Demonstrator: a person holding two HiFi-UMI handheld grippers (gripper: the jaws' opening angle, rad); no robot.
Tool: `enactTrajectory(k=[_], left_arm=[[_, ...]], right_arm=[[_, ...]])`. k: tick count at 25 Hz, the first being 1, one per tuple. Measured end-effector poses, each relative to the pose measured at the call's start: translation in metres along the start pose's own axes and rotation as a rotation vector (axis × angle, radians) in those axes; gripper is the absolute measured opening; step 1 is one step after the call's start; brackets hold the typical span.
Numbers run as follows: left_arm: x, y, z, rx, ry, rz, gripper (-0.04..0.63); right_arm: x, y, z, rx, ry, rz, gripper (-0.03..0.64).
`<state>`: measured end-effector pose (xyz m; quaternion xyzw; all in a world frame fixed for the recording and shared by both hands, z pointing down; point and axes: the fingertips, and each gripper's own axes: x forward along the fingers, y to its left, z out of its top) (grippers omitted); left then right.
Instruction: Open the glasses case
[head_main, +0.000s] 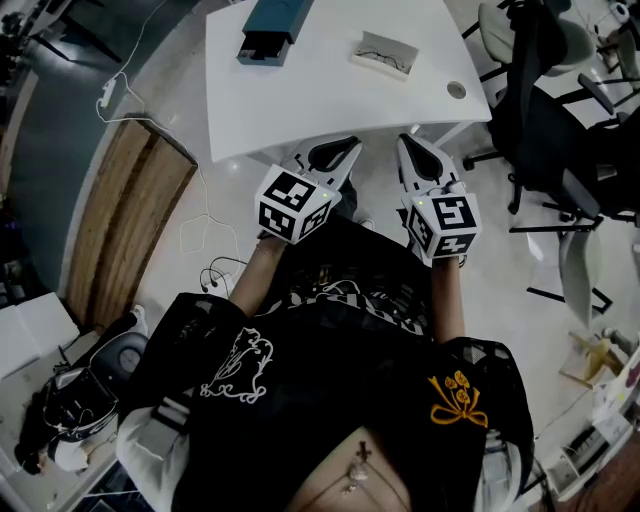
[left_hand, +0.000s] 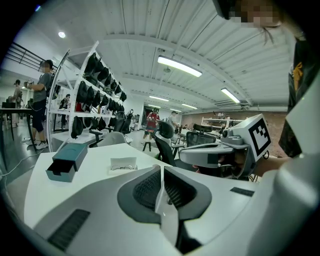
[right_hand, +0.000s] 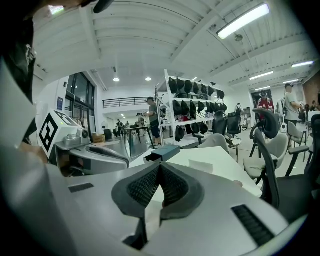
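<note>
A teal box-shaped glasses case (head_main: 270, 25) lies at the far left of the white table (head_main: 300, 100), its darker end toward me. It shows too in the left gripper view as the case (left_hand: 67, 160) and in the right gripper view as the case (right_hand: 162, 152). A pair of glasses (head_main: 385, 52) rests on a white card to its right. My left gripper (head_main: 340, 152) and right gripper (head_main: 410, 148) hover side by side just over the table's near edge, well short of the case. Both are shut with nothing between the pads (left_hand: 150, 187) (right_hand: 145, 187).
A round cable hole (head_main: 457, 90) is in the table's near right corner. Black office chairs (head_main: 560, 130) stand at the right. A wooden board (head_main: 130, 220) and white cables (head_main: 205, 235) lie on the floor at the left. Shelves of dark bags (left_hand: 95, 95) and people stand beyond.
</note>
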<state>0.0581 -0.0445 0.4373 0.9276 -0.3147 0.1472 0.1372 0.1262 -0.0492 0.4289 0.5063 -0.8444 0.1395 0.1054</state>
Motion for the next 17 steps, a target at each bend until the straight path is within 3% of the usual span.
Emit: enactTrajectory(k=[17], left_arm=[[0.0008, 0.0002, 0.0014, 0.0, 0.017, -0.004, 0.034]], right_arm=[[0.0004, -0.0052, -0.0022, -0.011, 0.037, -0.03, 0.014]])
